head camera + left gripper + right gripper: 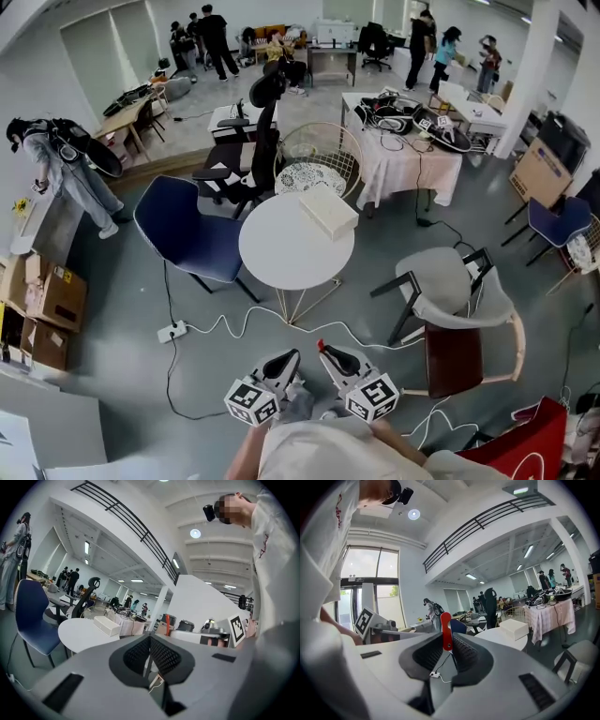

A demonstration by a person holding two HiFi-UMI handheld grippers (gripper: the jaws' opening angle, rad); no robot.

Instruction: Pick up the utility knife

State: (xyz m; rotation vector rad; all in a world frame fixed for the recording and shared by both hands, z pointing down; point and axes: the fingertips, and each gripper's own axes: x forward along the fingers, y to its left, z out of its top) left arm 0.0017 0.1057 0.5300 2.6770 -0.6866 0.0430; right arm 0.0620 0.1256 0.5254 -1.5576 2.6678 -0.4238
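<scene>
The utility knife [446, 629] is slim and red with a rounded end. It stands upright between the pads of my right hand-held gripper [447, 645], which pinches it partway closed. I hold both grippers side by side, low and close to my body, aimed nearly level at the round white table [281, 253]. The left hand-held gripper [150, 652] has its jaws pressed together on nothing.

Noted a round white table [281, 253] bearing a white box [328, 212] at its far edge, with a blue chair [183, 230] left of it, a grey armchair [459, 295] right of it, a wire chair [321, 155] behind it and a power strip [172, 331] on the floor before it.
</scene>
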